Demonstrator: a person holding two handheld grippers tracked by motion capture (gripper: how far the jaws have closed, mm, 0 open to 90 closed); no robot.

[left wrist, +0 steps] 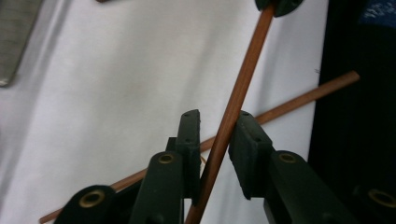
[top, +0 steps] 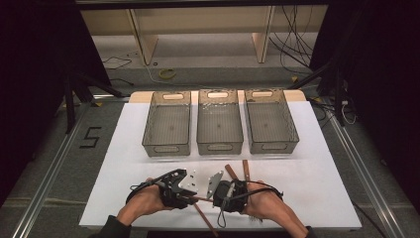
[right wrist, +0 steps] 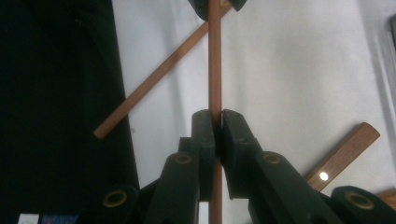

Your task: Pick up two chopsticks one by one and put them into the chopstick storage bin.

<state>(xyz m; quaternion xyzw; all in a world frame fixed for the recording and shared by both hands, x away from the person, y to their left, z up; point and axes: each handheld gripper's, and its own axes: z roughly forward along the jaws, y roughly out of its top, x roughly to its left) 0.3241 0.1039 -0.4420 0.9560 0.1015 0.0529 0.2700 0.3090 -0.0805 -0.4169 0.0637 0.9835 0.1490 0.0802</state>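
White surface (top: pixel 307 163) carries a thin, stiff, light stick (right wrist: pixel 214 60); right gripper (right wrist: pixel 217 122) jaws pinch it, left gripper (left wrist: pixel 215 126) jaws nearly closed around it, best held mid-length.

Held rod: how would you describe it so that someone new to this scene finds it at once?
On the white table sheet, in front of the three translucent grey bins, look between the person's hands. The thin round brown wooden rod runs from the right tongs, which clamp it, to between the left tongs. Unlike the similar rod and two flat wooden slats lying nearby, it is held up.
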